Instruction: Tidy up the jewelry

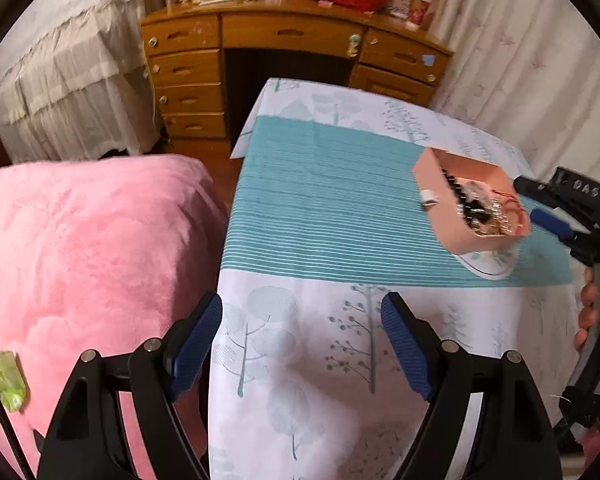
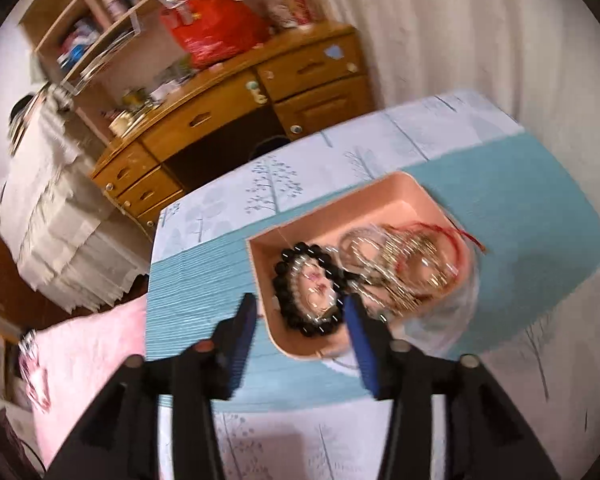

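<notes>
Right of centre in the left wrist view, a pink tray (image 1: 460, 196) sits on the teal-striped band of a tablecloth (image 1: 320, 220), its long axis running from upper left to lower right of the frame. The right wrist view shows the same tray (image 2: 340, 216) just past the fingertips, long axis slanting from the lower left up toward the upper right, open side up. Inside lies a tangle: a black bead bracelet (image 2: 310, 288) in the lower-left half, lying flat as a ring, and a heap of gold and silver bangles (image 2: 400, 268) with a red cord (image 2: 448, 232) spilling over the upper-right rim.

The right gripper (image 2: 300, 320) hovers over the bead bracelet with its jaws spread and nothing between them, one finger outside the tray's left wall and the other over the jewelry. The left gripper (image 1: 302, 340) is wide open and empty too, low in its frame over the white printed cloth, well apart from the tray.

My guess is that the bracelet is light, floppy and elastic, so pinching one side of the loop should lift it. The bangles look thin, stiff and slick, likely snagged together; take them singly by the rim. Motion blur hides the finer pieces.
</notes>
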Demonstrator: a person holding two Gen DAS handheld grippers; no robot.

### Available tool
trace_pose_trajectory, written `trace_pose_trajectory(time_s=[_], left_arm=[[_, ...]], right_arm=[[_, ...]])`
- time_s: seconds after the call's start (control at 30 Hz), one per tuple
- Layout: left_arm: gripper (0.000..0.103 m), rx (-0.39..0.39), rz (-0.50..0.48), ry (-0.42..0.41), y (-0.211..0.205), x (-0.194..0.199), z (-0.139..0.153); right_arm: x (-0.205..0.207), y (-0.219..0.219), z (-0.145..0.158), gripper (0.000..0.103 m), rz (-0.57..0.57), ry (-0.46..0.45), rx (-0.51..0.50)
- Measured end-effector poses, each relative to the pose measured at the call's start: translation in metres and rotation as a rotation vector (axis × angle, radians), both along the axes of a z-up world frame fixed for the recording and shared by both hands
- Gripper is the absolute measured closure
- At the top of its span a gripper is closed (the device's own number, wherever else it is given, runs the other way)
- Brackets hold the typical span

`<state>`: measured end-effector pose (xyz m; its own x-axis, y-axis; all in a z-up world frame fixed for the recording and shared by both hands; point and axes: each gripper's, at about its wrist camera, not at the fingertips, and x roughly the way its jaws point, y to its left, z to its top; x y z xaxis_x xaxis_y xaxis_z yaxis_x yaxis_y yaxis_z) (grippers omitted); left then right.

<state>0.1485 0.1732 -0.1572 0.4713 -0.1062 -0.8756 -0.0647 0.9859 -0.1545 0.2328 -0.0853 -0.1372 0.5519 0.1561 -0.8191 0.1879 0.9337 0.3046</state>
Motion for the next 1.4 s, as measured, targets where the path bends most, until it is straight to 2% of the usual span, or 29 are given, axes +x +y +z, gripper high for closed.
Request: trace_pose_trajectory(time_s=[0.03, 0.1, 0.2, 0.27, 0.3, 0.4, 0.5, 0.63, 0.73, 0.77, 0.9, 0.97, 1.07, 1.17, 1.27, 1.4], left_arm=[[0.023, -0.016, 0.006, 0.015, 0.000, -0.003, 0.003], [0.023, -0.047, 0.073, 0.043, 0.004, -0.011, 0.005], [0.022, -0.068, 0.236, 0.099, 0.005, -0.031, 0.003], [0.009, -0.062, 0.303, 0.175, -0.003, -0.044, -0.002], [0.006, -0.062, 0.300, 0.227, -0.014, -0.052, -0.006], [0.006, -0.072, 0.218, 0.336, -0.062, -0.074, -0.015], [0.006, -0.043, 0.128, 0.367, -0.117, -0.095, -0.012], [0.006, 0.026, 0.015, 0.332, -0.186, -0.110, 0.005], [0.006, 0.099, -0.080, 0.248, -0.224, -0.111, 0.035], [0.006, 0.116, -0.112, 0.195, -0.234, -0.113, 0.052], [0.006, 0.091, -0.193, 0.044, -0.262, -0.118, 0.100], [0.006, 0.111, -0.180, -0.036, -0.268, -0.124, 0.121], [0.005, 0.129, -0.159, -0.100, -0.271, -0.129, 0.137], [0.005, 0.130, -0.126, -0.100, -0.264, -0.134, 0.139], [0.005, 0.139, -0.055, -0.089, -0.251, -0.146, 0.131], [0.003, 0.140, -0.005, -0.082, -0.240, -0.154, 0.128]], right_arm=[[-0.008, -0.002, 0.001, 0.043, -0.007, 0.018, -0.014], [-0.021, -0.006, -0.002, 0.038, 0.007, 0.083, -0.093], [-0.049, -0.011, -0.020, 0.038, 0.117, 0.202, -0.196], [-0.073, -0.019, -0.027, 0.038, 0.193, 0.219, -0.190], [-0.089, -0.023, -0.028, 0.037, 0.243, 0.214, -0.183], [-0.135, -0.034, -0.029, 0.027, 0.384, 0.221, -0.234], [-0.180, -0.055, -0.018, 0.020, 0.498, 0.206, -0.286], [-0.217, -0.098, 0.005, 0.007, 0.524, 0.161, -0.289], [-0.231, -0.126, 0.019, 0.006, 0.474, 0.158, -0.301], [-0.233, -0.134, 0.026, 0.006, 0.456, 0.159, -0.291], [-0.236, -0.163, 0.059, 0.006, 0.378, 0.129, -0.176], [-0.234, -0.171, 0.076, 0.006, 0.361, 0.101, -0.115], [-0.235, -0.177, 0.097, 0.006, 0.326, 0.066, -0.048], [-0.238, -0.180, 0.110, 0.006, 0.277, 0.046, -0.039], [-0.243, -0.178, 0.114, 0.006, 0.253, 0.016, -0.079], [-0.243, -0.175, 0.105, 0.005, 0.262, 0.054, -0.095]])
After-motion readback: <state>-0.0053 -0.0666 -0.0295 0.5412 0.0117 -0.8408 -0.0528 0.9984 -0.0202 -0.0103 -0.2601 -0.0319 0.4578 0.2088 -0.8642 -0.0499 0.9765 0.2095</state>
